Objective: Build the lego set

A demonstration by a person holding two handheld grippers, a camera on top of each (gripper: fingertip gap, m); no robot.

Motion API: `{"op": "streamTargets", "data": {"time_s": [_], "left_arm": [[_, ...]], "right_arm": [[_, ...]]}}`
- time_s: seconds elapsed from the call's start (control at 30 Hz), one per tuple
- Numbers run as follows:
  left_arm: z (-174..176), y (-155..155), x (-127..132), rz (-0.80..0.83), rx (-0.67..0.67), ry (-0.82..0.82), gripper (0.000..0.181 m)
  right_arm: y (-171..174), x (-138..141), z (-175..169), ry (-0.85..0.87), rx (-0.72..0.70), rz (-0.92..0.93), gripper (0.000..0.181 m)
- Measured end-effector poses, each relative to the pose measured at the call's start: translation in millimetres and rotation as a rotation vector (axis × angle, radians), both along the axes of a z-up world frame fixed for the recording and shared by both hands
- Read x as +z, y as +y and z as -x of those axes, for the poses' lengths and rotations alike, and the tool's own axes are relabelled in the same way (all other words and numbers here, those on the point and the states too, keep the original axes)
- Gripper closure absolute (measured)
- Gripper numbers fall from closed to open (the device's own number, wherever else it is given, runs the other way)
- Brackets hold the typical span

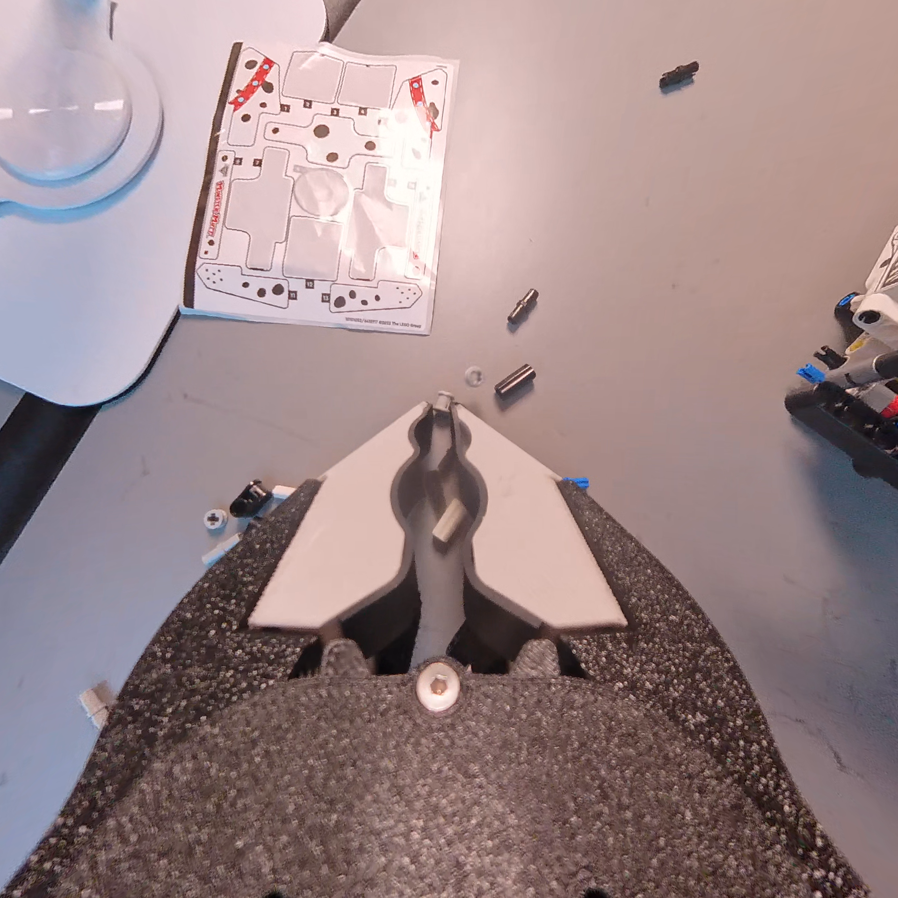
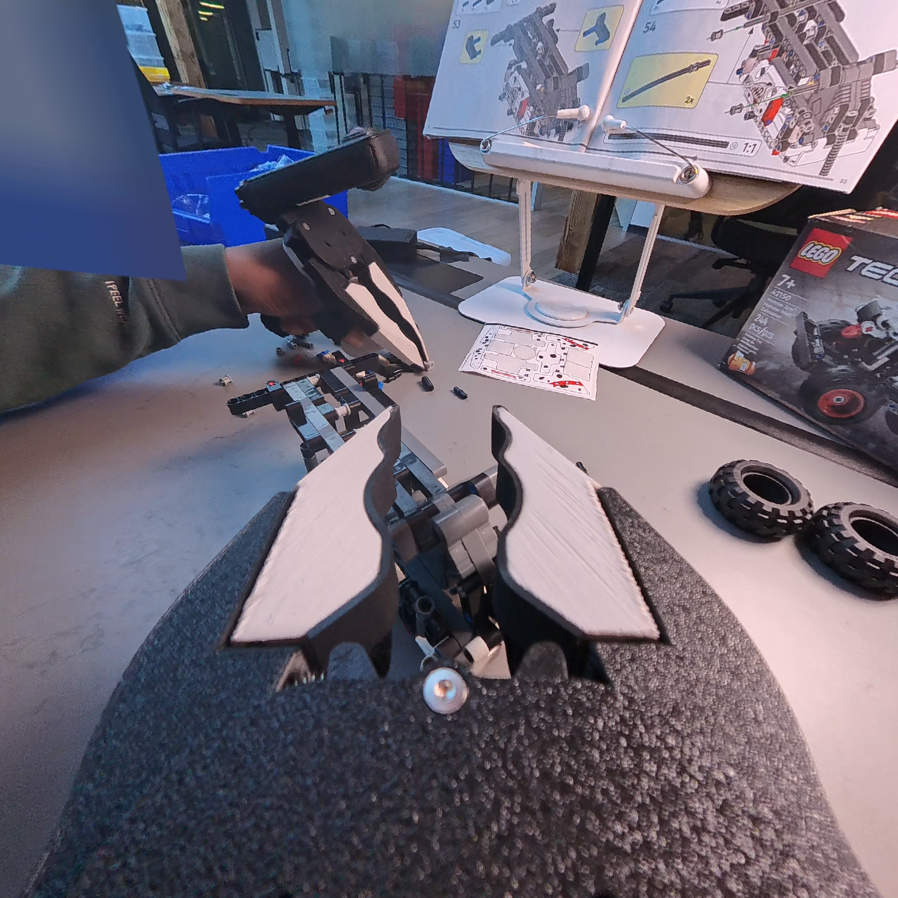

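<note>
In the left wrist view my left gripper (image 1: 443,405) is shut on a small grey peg (image 1: 443,399), pinched at the tips just above the grey table. It also shows in the right wrist view (image 2: 423,362), tips down beside the far end of the chassis. My right gripper (image 2: 446,418) is shut on the black and grey lego chassis (image 2: 330,408), which sits between its fingers and reaches out over the table. The chassis shows at the right edge of the left wrist view (image 1: 850,403).
Black pins (image 1: 522,306) (image 1: 515,381) (image 1: 679,74) and a small ring (image 1: 475,376) lie ahead of the left gripper. A sticker sheet (image 1: 320,184) lies by the white book stand base (image 1: 73,146). Two tyres (image 2: 760,498), the set box (image 2: 826,330) and the open instruction booklet (image 2: 656,73) are at the right. About 25 centimeters separates my left fingertips from my right.
</note>
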State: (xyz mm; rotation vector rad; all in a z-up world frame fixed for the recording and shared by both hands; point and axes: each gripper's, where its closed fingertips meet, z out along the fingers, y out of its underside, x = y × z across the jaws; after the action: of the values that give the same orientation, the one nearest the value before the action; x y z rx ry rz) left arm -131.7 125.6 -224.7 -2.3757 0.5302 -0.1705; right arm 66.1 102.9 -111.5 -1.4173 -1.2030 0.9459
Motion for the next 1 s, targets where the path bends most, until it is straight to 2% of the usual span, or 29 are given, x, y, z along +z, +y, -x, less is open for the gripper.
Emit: {"op": "streamTargets", "data": {"time_s": [0.1, 0.2, 0.37, 0.5, 0.6, 0.83, 1.0], "left_arm": [[1.5, 0.9, 3.0, -0.021, -0.002, 0.019, 0.175], [-1.8, -8.5, 18.0, -0.055, 0.000, -0.003, 0.176], [-17.5, -68.3, 39.8, -0.069, -0.022, -0.026, 0.175], [-30.2, -124.8, 21.7, -0.007, 0.000, -0.024, 0.175], [-33.6, -147.1, 4.9, 0.022, 0.034, -0.027, 0.175], [-32.4, -152.4, -1.4, 0.033, 0.056, -0.043, 0.174], [-27.6, -151.1, 6.8, -0.005, 0.083, -0.084, 0.163]], "right_arm": [[0.1, -0.9, 0.3, -0.002, 0.000, 0.000, 0.145], [-0.4, -1.4, 0.5, -0.005, 0.002, -0.003, 0.145], [-1.8, 1.8, -0.1, 0.003, 0.005, -0.012, 0.146], [-4.9, 1.9, 1.2, 0.002, 0.014, -0.015, 0.145], [-8.3, -0.3, 3.2, -0.006, 0.022, -0.020, 0.146], [-9.4, -3.7, 4.5, -0.026, 0.014, -0.055, 0.147], [-7.7, -4.4, 4.0, -0.024, 0.012, -0.046, 0.147]]}}
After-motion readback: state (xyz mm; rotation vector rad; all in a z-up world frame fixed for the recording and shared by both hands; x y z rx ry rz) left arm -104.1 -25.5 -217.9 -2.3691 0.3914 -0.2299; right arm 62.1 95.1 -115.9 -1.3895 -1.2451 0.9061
